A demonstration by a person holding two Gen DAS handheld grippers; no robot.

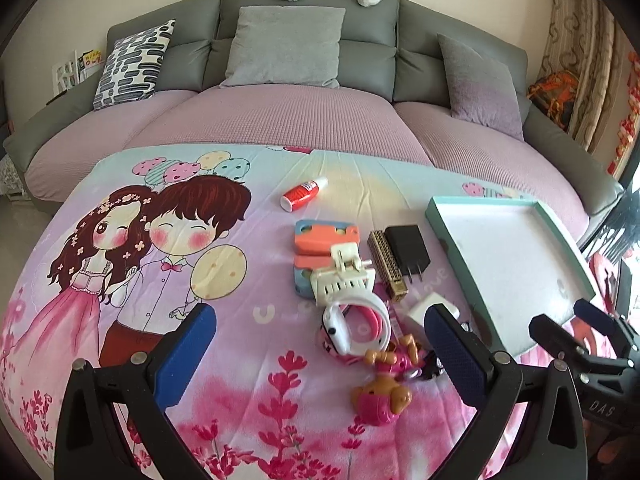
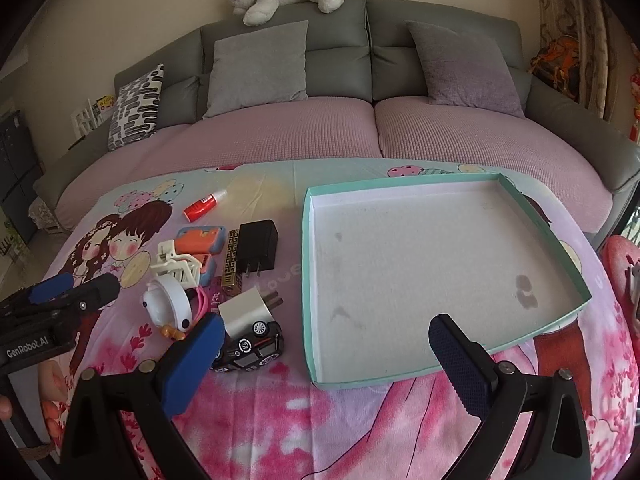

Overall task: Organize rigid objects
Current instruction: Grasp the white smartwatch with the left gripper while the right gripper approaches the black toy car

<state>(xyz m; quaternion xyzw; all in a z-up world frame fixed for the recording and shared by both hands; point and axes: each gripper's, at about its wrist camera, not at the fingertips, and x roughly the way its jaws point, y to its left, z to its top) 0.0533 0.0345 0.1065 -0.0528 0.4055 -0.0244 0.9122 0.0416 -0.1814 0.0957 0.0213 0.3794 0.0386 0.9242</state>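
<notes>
The teal tray (image 2: 505, 182) is lying empty between and beyond the right gripper (image 2: 326, 350) fingers, which are standing wide apart, holding nothing. The black toy car (image 2: 250, 350) and white charger (image 2: 245, 311) are sitting just beside its left finger. The left gripper (image 1: 320, 338) fingers are spreading open around the white watch (image 1: 352, 322) and pink toy (image 1: 380, 400) on the counter.

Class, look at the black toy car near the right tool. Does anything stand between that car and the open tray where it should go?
Nothing visible does. The black toy car lies on the printed cloth just left of the teal tray, with only bare cloth between them. The white plug sits behind the car, not toward the tray. The right tool is open.
</notes>
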